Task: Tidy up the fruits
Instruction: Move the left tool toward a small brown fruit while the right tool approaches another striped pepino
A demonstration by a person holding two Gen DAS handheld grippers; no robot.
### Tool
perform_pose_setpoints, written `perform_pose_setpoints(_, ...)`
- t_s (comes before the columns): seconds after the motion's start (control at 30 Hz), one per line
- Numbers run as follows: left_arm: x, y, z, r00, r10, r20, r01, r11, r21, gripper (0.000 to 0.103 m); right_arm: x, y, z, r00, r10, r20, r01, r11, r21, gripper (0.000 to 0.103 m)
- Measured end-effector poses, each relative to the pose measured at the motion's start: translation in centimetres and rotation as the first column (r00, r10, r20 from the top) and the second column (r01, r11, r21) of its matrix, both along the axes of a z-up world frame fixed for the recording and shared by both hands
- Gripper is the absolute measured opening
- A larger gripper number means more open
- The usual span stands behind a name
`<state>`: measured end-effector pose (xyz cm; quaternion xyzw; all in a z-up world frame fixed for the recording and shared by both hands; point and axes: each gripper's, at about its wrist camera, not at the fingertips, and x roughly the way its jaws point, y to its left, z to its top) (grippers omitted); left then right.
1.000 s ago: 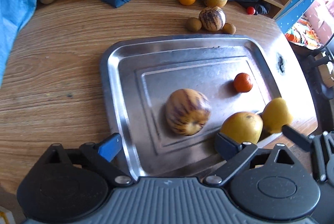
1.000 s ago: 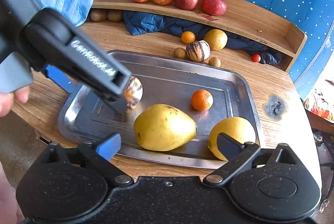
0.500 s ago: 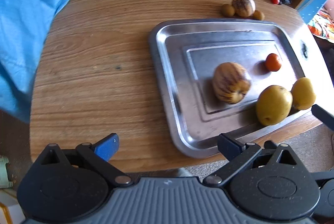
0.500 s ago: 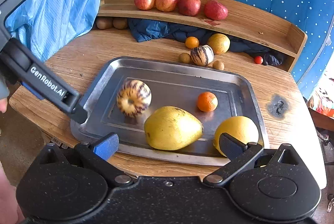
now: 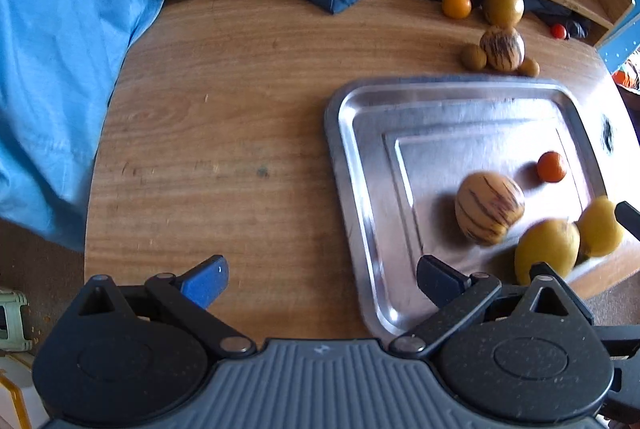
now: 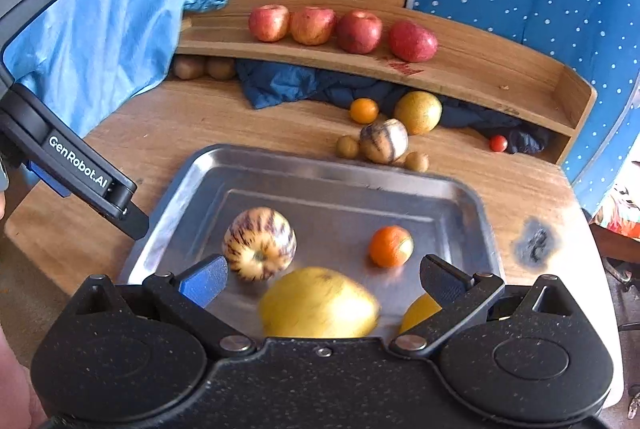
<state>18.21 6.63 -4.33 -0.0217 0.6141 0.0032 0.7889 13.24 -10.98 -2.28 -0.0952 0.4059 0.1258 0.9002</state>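
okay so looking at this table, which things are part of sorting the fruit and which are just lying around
Part of the job: metal tray; striped melon, small orange and two yellow fruits on it; loose fruit behind the tray; red apples on the shelf; both open grippers.

Lying about: dark blue cloth; light blue fabric.
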Motion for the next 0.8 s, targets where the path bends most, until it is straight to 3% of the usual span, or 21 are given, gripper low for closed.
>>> perform_pose_setpoints(0.53, 10.2, -4.8, -1.2, 0.988, -0.154, 0.024, 0.154, 0.988, 0.007, 0.102, 7.3, -4.1, -1.0, 0.98, -0.198, 0.004, 0.198, 0.979, -0.045, 0.102)
perform_pose_setpoints(0.7, 12.7, -6.5, -2.0, 0.966, -0.254, 0.056, 0.254, 0.967, 0.003, 0.102, 9.8, -5.5, -1.2, 0.97, -0.244, -0.017, 0.244, 0.97, -0.008, 0.102)
perform_pose_setpoints(0.8, 13.7, -7.4, -2.4, 0.935, -0.337, 0.114, 0.34, 0.94, -0.008, 0.102, 11.8, -6.3, -0.8, 0.966, -0.257, -0.036, 0.258, 0.965, 0.047, 0.102)
